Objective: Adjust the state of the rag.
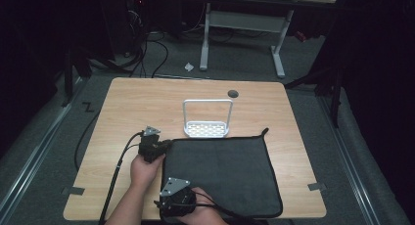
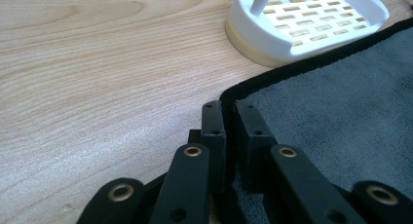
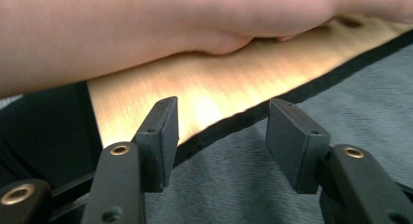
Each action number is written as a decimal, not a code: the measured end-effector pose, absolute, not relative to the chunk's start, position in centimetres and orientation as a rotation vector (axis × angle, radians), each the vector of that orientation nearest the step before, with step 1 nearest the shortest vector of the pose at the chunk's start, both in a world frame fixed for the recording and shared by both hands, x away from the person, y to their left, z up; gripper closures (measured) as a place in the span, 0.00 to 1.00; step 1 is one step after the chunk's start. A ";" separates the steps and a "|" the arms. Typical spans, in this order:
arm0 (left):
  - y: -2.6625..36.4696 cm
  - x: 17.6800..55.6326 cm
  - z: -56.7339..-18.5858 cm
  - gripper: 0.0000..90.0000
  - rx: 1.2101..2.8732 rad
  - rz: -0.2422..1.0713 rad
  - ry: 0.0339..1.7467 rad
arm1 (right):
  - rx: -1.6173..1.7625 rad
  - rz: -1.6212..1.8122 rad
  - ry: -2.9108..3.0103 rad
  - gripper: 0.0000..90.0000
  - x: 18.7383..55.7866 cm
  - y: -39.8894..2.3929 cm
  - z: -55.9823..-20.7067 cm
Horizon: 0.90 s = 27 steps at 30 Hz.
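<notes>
Light wood-grain table [image 1: 127,102], rounded corners, small round hole [image 1: 233,93] near far edge. Dark grey mat [image 1: 220,171] with black piping spread over near right part, one corner loop poking out at far right. White slotted rack [image 1: 206,118] with arched handle standing on bare wood, touching mat's far edge. Tape tabs at both near sides of tabletop.

Left tool [image 1: 165,146] at mat's far left corner, pressed together, pinching the piped edge right where it curves; in left gripper view [image 2: 229,118] pads closed on black hem, wood to one side, grey pile to the other, rack just beyond. Left hand [image 1: 145,170] behind it on wood, cable trailing off toward near left.

Right tool [image 3: 221,136] low over mat's near left edge, spread wide, nothing between pads; hem and strip of wood beyond the gap, left forearm crossing above. In high view, right tool [image 1: 166,205] at mat's near left corner.

Room dim: grey carpet, cables on floor, white-legged desk [image 1: 242,34] beyond, scrap of paper by its foot, dark stands at both sides.
</notes>
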<state>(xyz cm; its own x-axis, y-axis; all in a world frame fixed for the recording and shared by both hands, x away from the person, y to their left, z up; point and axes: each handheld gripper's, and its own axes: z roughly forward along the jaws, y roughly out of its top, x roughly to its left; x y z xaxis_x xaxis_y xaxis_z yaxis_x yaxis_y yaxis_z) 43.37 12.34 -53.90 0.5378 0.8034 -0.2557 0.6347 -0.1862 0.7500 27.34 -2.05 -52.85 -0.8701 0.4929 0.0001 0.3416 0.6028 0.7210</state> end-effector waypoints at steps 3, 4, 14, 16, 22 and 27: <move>12.3 43.4 -53.9 0.92 1.905 0.244 1.174 | 0.680 1.089 2.640 0.52 27.2 -1.8 -53.2; 12.4 43.4 -53.9 0.92 1.904 0.243 1.175 | 0.660 1.074 2.625 0.56 27.1 -1.9 -53.3; 12.4 43.4 -53.9 0.92 1.901 0.234 1.176 | 0.644 1.006 2.578 0.91 27.3 -2.8 -52.9; 12.5 43.4 -53.9 0.92 1.899 0.229 1.175 | 0.643 1.047 2.539 0.92 27.2 -3.3 -52.0; 13.1 43.3 -53.7 0.94 1.823 0.189 1.181 | 0.622 1.124 2.463 0.93 27.2 -4.5 -49.9; 13.6 43.2 -53.2 0.94 1.691 0.146 1.186 | 0.624 1.193 2.409 0.93 27.4 -5.2 -48.0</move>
